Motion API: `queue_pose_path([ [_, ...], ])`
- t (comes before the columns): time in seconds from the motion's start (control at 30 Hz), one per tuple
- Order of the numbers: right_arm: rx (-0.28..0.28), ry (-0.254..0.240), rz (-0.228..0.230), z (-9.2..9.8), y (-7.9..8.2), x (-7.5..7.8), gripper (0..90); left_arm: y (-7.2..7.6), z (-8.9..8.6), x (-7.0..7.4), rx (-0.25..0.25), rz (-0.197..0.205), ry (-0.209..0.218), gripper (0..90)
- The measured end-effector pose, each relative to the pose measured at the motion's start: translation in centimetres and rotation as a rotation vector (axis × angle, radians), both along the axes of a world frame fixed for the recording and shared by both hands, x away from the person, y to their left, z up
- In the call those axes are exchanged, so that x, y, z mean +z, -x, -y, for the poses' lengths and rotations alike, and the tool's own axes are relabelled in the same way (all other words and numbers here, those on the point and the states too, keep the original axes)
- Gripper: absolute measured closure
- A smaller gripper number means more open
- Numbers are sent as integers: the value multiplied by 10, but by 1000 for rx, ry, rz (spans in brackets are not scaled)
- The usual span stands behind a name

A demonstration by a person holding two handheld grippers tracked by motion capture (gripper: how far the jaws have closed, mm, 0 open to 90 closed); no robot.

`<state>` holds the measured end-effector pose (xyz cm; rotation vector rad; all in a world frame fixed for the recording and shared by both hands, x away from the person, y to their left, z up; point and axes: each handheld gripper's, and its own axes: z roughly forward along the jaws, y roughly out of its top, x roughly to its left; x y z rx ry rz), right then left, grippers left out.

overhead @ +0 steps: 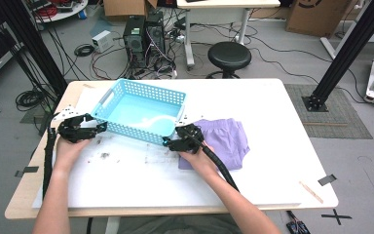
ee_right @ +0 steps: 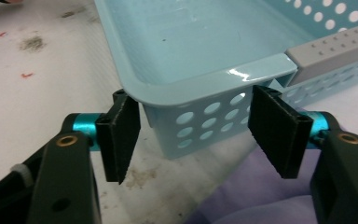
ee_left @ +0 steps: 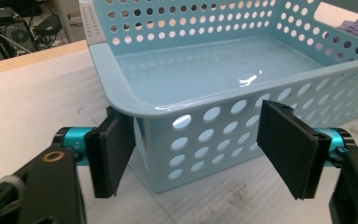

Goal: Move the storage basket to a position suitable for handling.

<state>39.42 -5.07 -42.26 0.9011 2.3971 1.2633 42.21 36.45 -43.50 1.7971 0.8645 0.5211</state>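
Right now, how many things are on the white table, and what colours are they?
Light blue basket: 1
Purple cloth: 1
Black hand-held gripper: 2, left hand-held gripper and right hand-held gripper
Wooden stick: 1
Total: 5

light blue plastic basket [overhead: 141, 111]: pale turquoise all over, walls patterned with rows of round holes; a grey perforated strip on its rim.
lilac fabric garment [overhead: 226, 141]: plain purple, no print.
white rectangular counter [overhead: 272, 146]: white top with dark smudges and small red flecks, pale wood edge.
left hand-held gripper [ee_left: 200, 154]: black, with turquoise metal collars and brass-coloured screws.
right hand-held gripper [ee_right: 198, 137]: the same black, turquoise and brass.
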Motion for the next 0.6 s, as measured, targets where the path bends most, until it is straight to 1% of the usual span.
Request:
queue_pose_path([
  [0.03, -4, -2, 0, 1, -1, 1, 397, 0, 1, 0, -1, 3, -2, 301],
  [0.07, 2, -20, 7, 3, -1, 2, 413, 0, 2, 1, -1, 3, -7, 303],
  [0.1, -2, -13, 26, 3, 0, 4, 423, 0, 2, 1, 3, 6, -9, 304],
  [0.13, -2, -8, 34, 2, 0, 5, 424, 0, 3, 2, 5, 8, -7, 304],
  [0.23, 2, -10, 26, 3, -2, 7, 425, 0, 3, 3, 9, 10, -5, 317],
  [0.27, 1, -12, 24, 4, -3, 8, 425, 0, 3, 3, 17, 10, 2, 334],
  [0.33, -1, -18, 20, 5, -4, 9, 427, 0, 2, 4, 16, 10, 14, 345],
  [0.43, -2, -21, 12, 7, -6, 12, 431, 0, 4, 5, 24, 13, 12, 362],
  [0.6, 4, -31, 13, 11, -10, 19, 430, -1, 7, 8, 33, 13, 25, 361],
])
